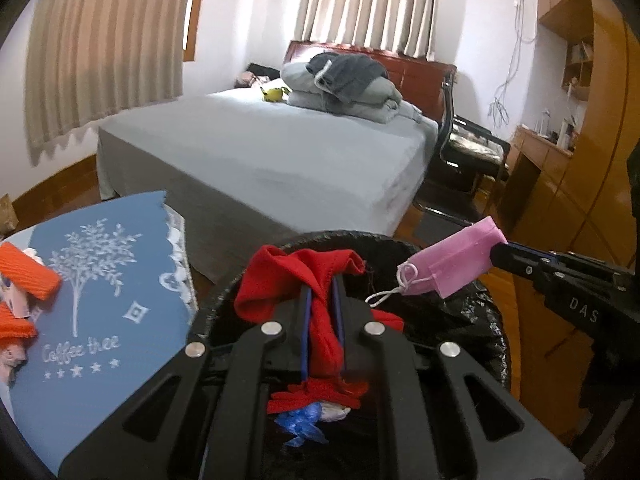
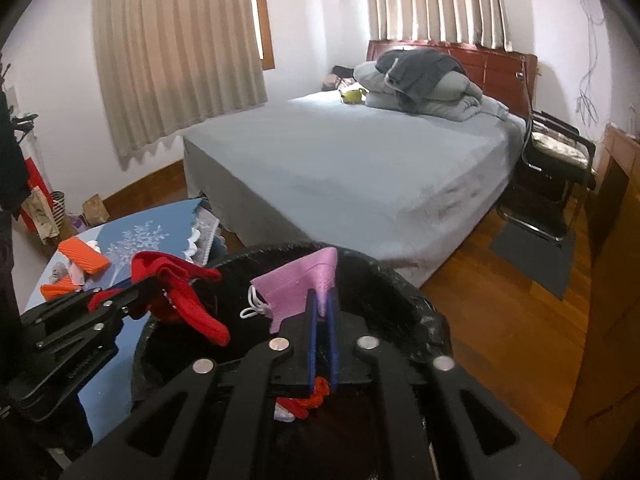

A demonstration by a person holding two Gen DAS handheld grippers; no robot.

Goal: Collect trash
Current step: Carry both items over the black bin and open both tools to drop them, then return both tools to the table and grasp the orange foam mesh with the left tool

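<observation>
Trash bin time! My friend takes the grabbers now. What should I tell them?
Left gripper: shut on a red cloth, over the black bin.
Right gripper: shut on a pink face mask, also over the bin.
Done: red and blue scraps already lie in the bin.
Left: drop both pieces in, then fetch the orange pieces from the blue table.

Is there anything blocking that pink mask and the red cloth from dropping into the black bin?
Nothing visible does. The pink mask in the right gripper and the red cloth in the left gripper both hang over the open mouth of the black bin, which already holds some scraps.
</observation>
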